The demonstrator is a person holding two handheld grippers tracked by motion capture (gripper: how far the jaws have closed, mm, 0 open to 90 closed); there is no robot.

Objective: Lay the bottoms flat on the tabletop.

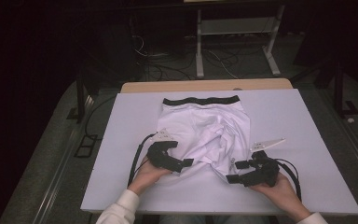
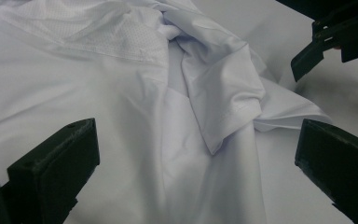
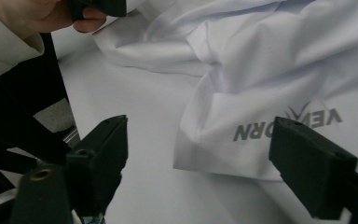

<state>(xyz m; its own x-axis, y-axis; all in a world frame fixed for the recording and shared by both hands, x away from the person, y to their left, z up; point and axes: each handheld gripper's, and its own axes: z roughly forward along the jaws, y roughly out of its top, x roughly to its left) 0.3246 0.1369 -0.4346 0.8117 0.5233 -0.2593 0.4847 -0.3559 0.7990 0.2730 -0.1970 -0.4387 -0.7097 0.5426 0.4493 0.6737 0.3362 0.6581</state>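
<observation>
White mesh-panelled shorts with black waistband (image 1: 205, 128), crumpled, on white tabletop (image 1: 298, 121). Left tool (image 1: 179, 161), right tool (image 1: 235, 171): both apart, empty. Grip each leg hem squarely.

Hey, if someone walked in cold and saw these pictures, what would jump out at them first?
A pair of crumpled white sports shorts with a black waistband lies mid-table on the white table top. A person's two black hand-held grippers sit at its near edge, the left gripper and right gripper both open. Grey lettering is printed near the leg hem in the right gripper view.
</observation>
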